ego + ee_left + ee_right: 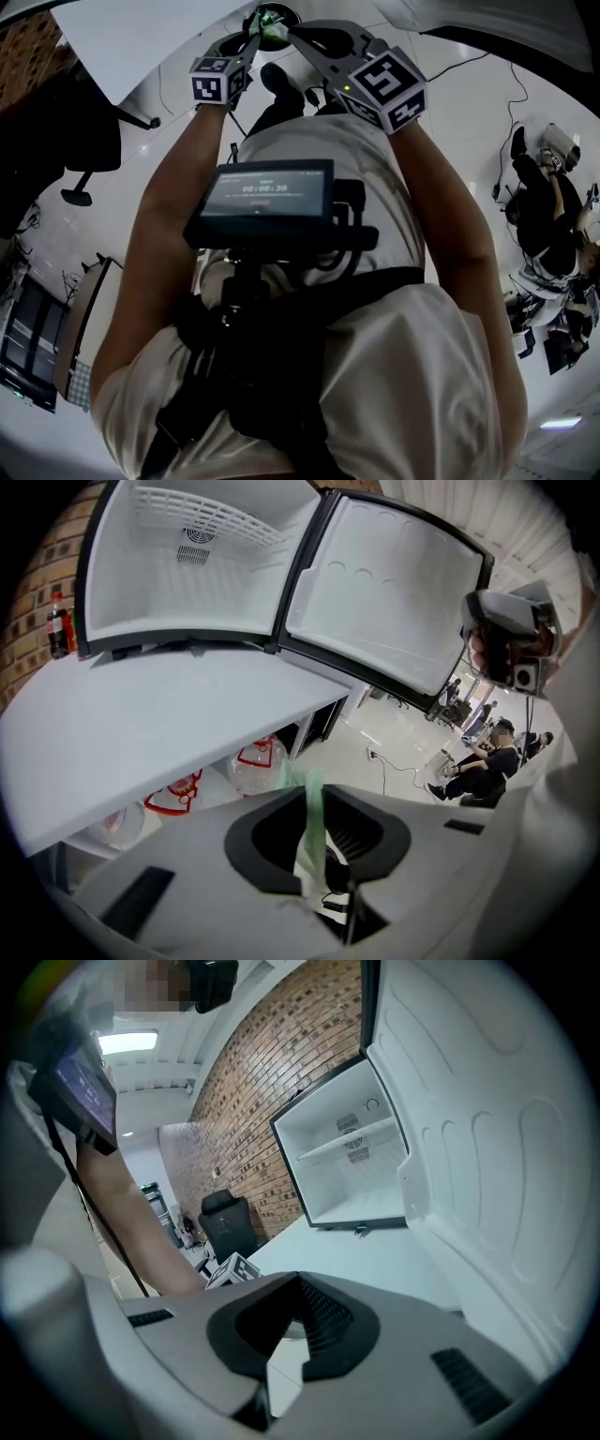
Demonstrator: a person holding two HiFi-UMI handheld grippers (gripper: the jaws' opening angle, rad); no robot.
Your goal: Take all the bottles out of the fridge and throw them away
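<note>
the fridge (187,592) stood open and empty on the table (141,733), with clear red-marked containers (258,761) beneath it. the left gripper (314,794) clenched a thin green bottle (307,832). the right gripper (286,1321) was slightly parted and held nothing. only the head view showed the bottle against a dark round opening (255,21) below. only the left gripper view showed cola bottles (58,625) by the brick wall, far left.
</note>
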